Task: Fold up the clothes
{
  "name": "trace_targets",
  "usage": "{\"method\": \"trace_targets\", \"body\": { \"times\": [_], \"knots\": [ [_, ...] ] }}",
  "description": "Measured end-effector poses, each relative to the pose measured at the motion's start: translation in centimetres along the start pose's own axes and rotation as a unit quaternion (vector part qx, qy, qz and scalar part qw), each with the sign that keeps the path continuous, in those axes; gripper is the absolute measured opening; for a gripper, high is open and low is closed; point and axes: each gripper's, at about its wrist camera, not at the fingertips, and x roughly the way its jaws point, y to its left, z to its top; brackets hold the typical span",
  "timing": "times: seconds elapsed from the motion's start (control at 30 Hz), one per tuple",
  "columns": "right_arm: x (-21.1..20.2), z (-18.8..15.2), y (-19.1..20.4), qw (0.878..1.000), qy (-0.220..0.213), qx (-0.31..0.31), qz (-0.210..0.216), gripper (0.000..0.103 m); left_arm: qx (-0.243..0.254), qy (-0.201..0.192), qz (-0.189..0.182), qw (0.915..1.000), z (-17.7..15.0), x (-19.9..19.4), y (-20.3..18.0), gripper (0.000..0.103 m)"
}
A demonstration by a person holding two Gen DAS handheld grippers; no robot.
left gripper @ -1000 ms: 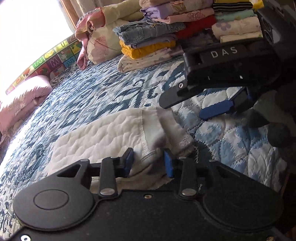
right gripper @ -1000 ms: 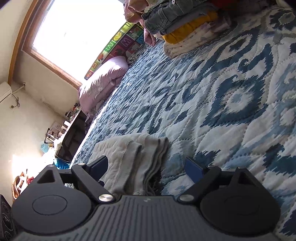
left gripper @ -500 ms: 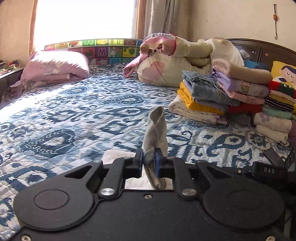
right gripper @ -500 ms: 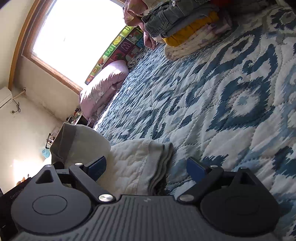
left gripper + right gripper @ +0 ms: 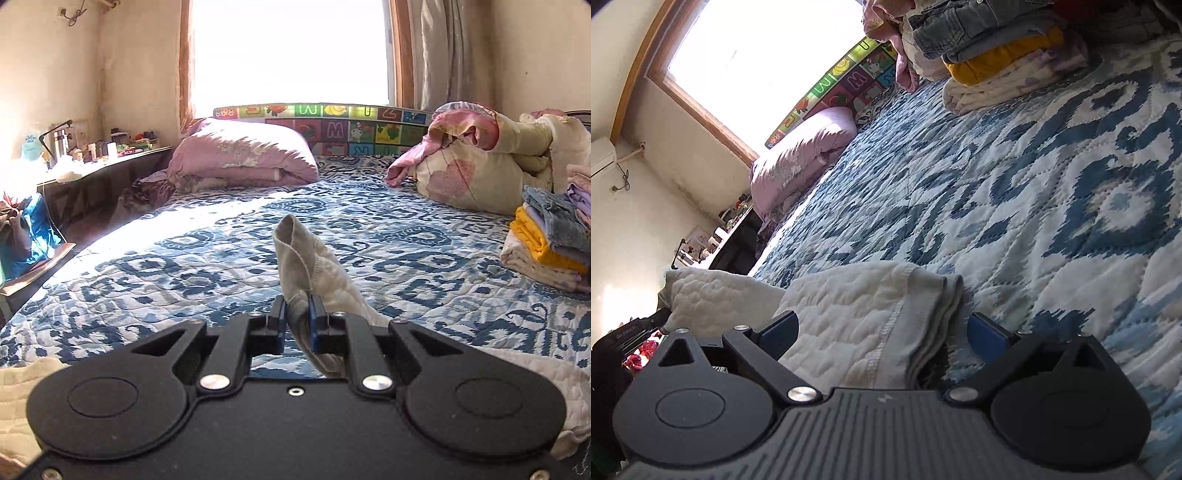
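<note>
A cream quilted garment (image 5: 857, 314) lies partly folded on the blue patterned bedspread (image 5: 1034, 184). My left gripper (image 5: 296, 317) is shut on a corner of the garment (image 5: 299, 254) and holds it lifted above the bed. My right gripper (image 5: 882, 332) is open, low over the bed, with the garment's folded edge between its blue pads (image 5: 986, 334). The lifted part shows at the left of the right wrist view (image 5: 713, 291).
Stacks of folded clothes (image 5: 546, 243) stand at the right of the bed, next to a bundled floral quilt (image 5: 480, 166). A pink pillow (image 5: 240, 155) lies by the alphabet headboard. A cluttered shelf (image 5: 92, 155) runs along the left wall.
My left gripper shut on the garment's corner and lifted it up and to the left. My right gripper stayed open and low, and the garment's folded edge now reaches further between its pads.
</note>
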Motion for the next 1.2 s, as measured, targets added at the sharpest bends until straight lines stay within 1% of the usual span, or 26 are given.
{"method": "trace_targets", "body": {
  "times": [0.1, 0.17, 0.23, 0.3, 0.4, 0.47, 0.53, 0.57, 0.77, 0.93, 0.97, 1.0, 1.07, 1.1, 1.2],
  "knots": [
    [0.4, 0.1, 0.2, 1.000, -0.003, -0.005, -0.002, 0.097, -0.001, 0.011, 0.017, 0.9998, -0.6, 1.1, 2.1, 0.010],
    [0.7, 0.1, 0.3, 1.000, -0.004, -0.007, -0.002, 0.098, 0.012, 0.022, 0.026, 0.9993, -1.3, 2.3, 2.8, 0.010],
    [0.9, 0.0, 0.4, 1.000, -0.005, -0.011, -0.003, 0.098, 0.012, 0.027, 0.034, 0.9990, -1.9, 3.3, 3.5, 0.010],
    [0.9, 0.0, 0.4, 1.000, -0.005, -0.016, -0.004, 0.098, -0.003, 0.026, 0.041, 0.9988, -2.2, 3.8, 4.4, 0.010],
    [1.0, 0.0, 0.4, 1.000, -0.006, -0.020, -0.004, 0.098, -0.035, 0.028, 0.062, 0.9970, -2.7, 4.1, 6.0, 0.010],
    [1.1, 0.1, 0.4, 1.000, -0.007, -0.023, -0.004, 0.098, -0.041, 0.040, 0.068, 0.9960, -3.4, 4.7, 6.4, 0.011],
    [1.2, 0.0, 0.5, 1.000, -0.007, -0.027, -0.006, 0.098, -0.024, 0.071, 0.088, 0.9933, -4.2, 5.7, 6.5, 0.023],
    [1.3, 0.0, 0.5, 1.000, -0.007, -0.030, -0.007, 0.098, -0.014, 0.080, 0.090, 0.9926, -4.5, 5.7, 6.0, 0.030],
    [1.2, 0.2, 0.3, 1.000, -0.013, -0.018, -0.002, 0.098, 0.037, 0.069, 0.027, 0.9966, -4.8, 2.7, 0.3, 0.031],
    [0.8, 0.4, 0.1, 1.000, -0.017, -0.008, 0.001, 0.097, 0.079, 0.060, -0.026, 0.9947, -5.1, 0.2, -4.4, 0.032],
    [0.7, 0.4, 0.1, 1.000, -0.018, -0.006, 0.002, 0.097, 0.087, 0.058, -0.037, 0.9938, -5.2, -0.3, -5.4, 0.033],
    [0.6, 0.5, 0.0, 1.000, -0.019, -0.003, 0.004, 0.097, 0.096, 0.056, -0.047, 0.9927, -5.2, -0.8, -6.3, 0.039],
    [0.3, 0.5, -0.1, 1.000, -0.020, 0.004, 0.010, 0.097, 0.124, 0.055, -0.085, 0.9871, -5.8, -1.8, -9.2, 0.044],
    [0.2, 0.6, -0.2, 1.000, -0.019, 0.008, 0.015, 0.097, 0.140, 0.055, -0.107, 0.9828, -6.2, -2.3, -10.9, 0.044],
    [-0.2, 0.7, -0.4, 0.999, -0.013, 0.013, 0.031, 0.097, 0.184, 0.057, -0.171, 0.9662, -7.3, -3.6, -15.7, 0.044]
  ]
}}
